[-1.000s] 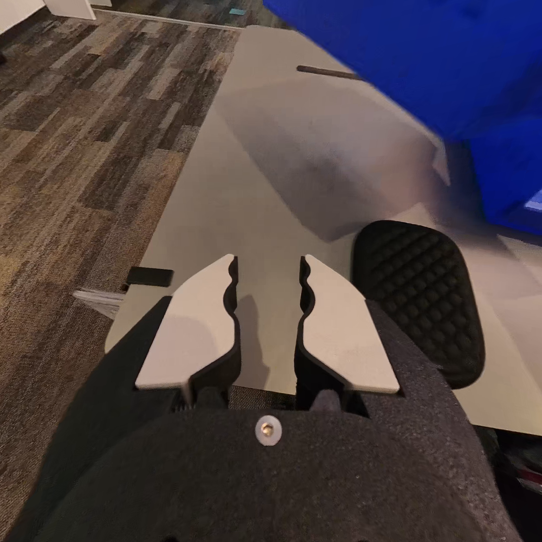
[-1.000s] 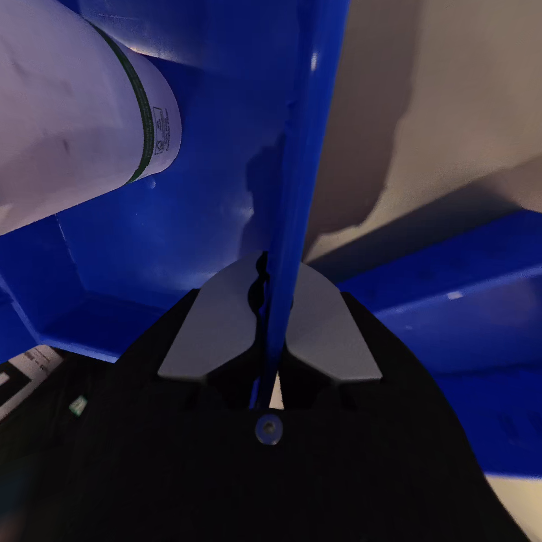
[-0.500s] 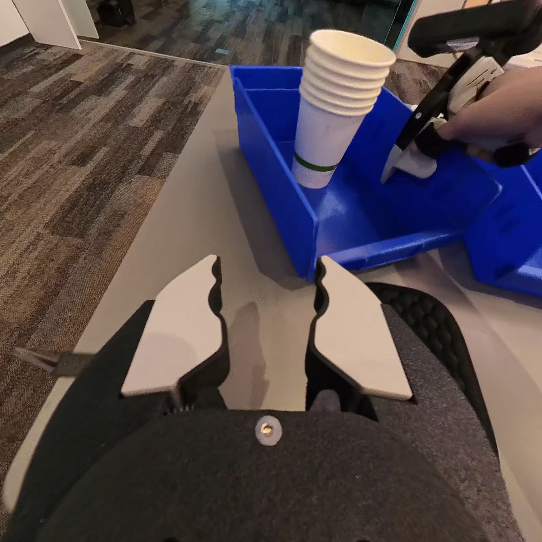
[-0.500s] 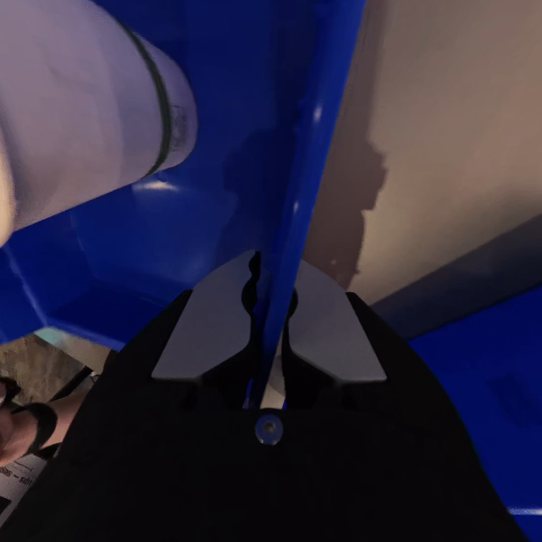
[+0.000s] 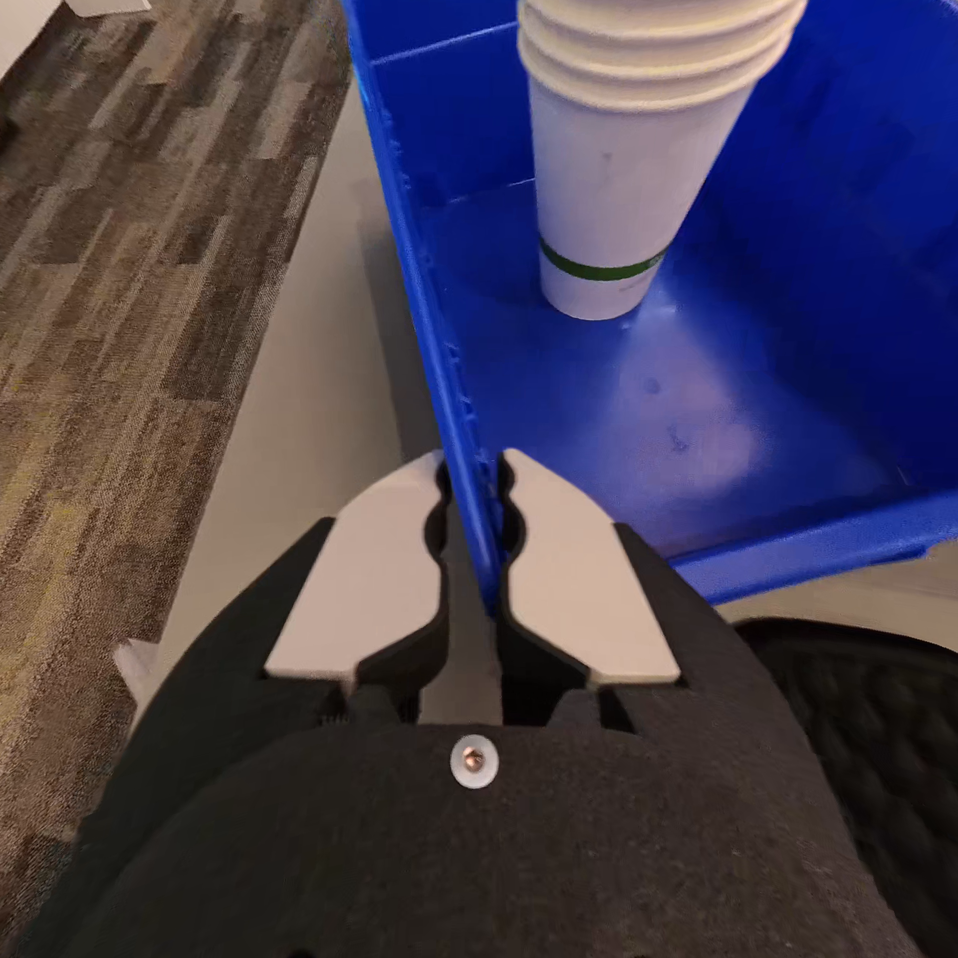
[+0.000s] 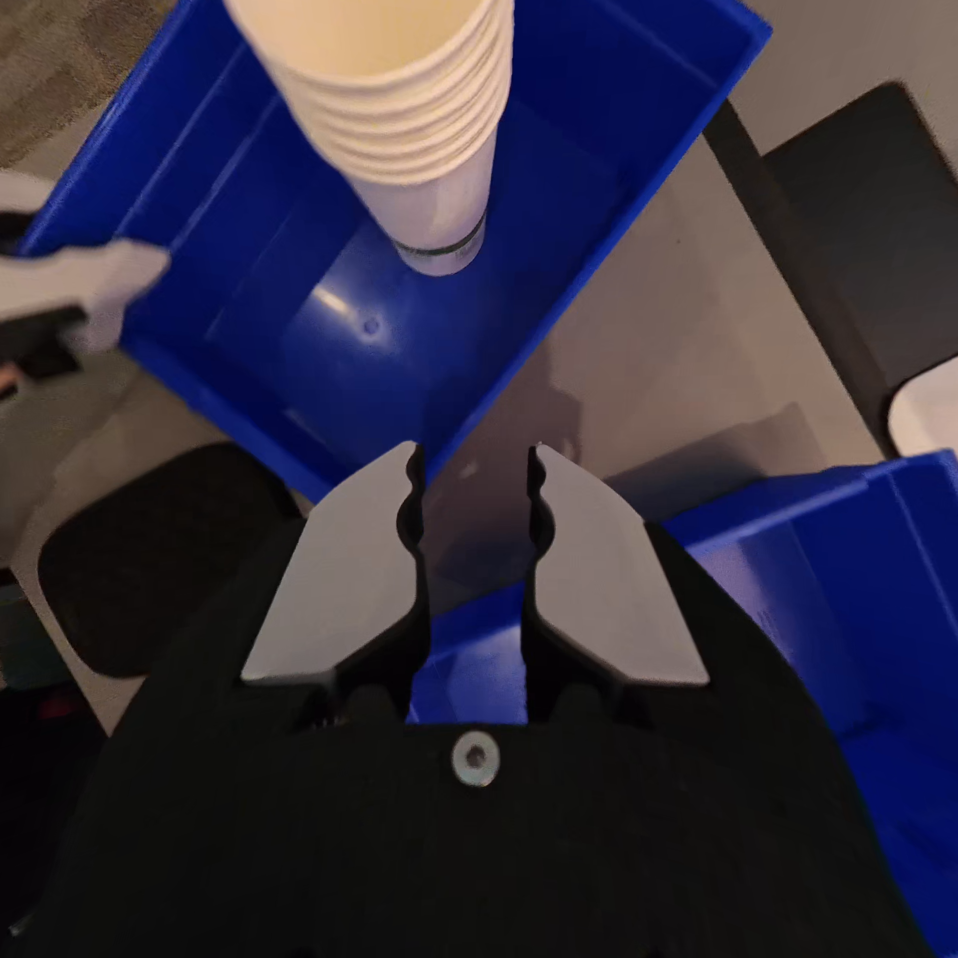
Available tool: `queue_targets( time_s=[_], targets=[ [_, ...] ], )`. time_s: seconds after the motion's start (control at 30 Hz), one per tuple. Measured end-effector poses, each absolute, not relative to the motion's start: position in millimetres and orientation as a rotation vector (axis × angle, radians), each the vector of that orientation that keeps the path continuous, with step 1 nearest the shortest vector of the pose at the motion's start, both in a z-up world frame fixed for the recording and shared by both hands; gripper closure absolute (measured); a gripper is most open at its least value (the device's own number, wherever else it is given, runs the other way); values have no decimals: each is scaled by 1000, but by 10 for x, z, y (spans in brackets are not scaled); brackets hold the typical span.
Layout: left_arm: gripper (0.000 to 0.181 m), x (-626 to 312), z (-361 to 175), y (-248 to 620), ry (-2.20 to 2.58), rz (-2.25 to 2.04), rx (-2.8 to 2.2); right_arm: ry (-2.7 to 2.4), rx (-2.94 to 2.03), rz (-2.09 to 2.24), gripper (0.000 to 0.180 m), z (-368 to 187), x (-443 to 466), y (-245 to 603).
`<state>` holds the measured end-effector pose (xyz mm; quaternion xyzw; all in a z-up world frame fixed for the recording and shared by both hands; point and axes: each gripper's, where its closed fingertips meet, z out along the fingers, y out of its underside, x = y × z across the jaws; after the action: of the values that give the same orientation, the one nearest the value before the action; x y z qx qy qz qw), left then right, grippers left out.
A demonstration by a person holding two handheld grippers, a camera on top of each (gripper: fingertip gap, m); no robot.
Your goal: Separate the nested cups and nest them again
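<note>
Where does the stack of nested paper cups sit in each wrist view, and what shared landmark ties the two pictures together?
Left wrist view: stack of cups at upper right, standing in the blue bin.
Right wrist view: stack of cups at top centre, in the same blue bin.
Shared landmark: the green band near the stack's base.

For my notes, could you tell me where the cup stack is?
The cup stack stands upright inside the blue bin, toward its far end in both wrist views.

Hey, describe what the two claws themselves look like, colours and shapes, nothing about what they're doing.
Both look alike. The left claw and the right claw each have two pale grey, flat fingers that taper toward the tip, with wavy, notched inner edges lined in black. They sit in a rough, matte black body with one silver screw at its centre. No cables or sleeves show.
</note>
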<state>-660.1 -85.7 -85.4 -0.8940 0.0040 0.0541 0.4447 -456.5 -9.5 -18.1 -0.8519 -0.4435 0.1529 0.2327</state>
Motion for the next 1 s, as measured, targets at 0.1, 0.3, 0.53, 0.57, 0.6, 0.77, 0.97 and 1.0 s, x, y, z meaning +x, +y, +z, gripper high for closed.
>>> queue_targets(
  time_s=[0.1,0.3,0.53,0.57,0.6,0.77,0.97,1.0],
  targets=[
    [173,-6766,-856,-800,8,115,-2221,-1260,-2242,434,144,-24,-4328,-374],
    [175,-7147,-860,-709,-1,5,-2267,-1253,-2207,433,147,50,-3674,-728],
    [174,-7545,-848,-753,65,17,-2288,-1100,-2267,441,148,-32,-2813,-862],
    [174,-7589,-848,-762,68,19,-2289,-1068,-2276,451,148,-49,-2704,-866],
    [174,-7625,-848,-766,69,17,-2288,-1033,-2287,462,148,-66,-2598,-867],
    [174,-7716,-857,-757,65,-13,-2286,-818,-2337,452,146,-127,-2090,-770],
    [174,-7765,-855,-766,37,-6,-2282,-620,-2463,239,120,-313,-1610,-687],
    [173,-7782,-854,-766,34,5,-2281,-606,-2485,210,118,-355,-1570,-684]
  ],
)
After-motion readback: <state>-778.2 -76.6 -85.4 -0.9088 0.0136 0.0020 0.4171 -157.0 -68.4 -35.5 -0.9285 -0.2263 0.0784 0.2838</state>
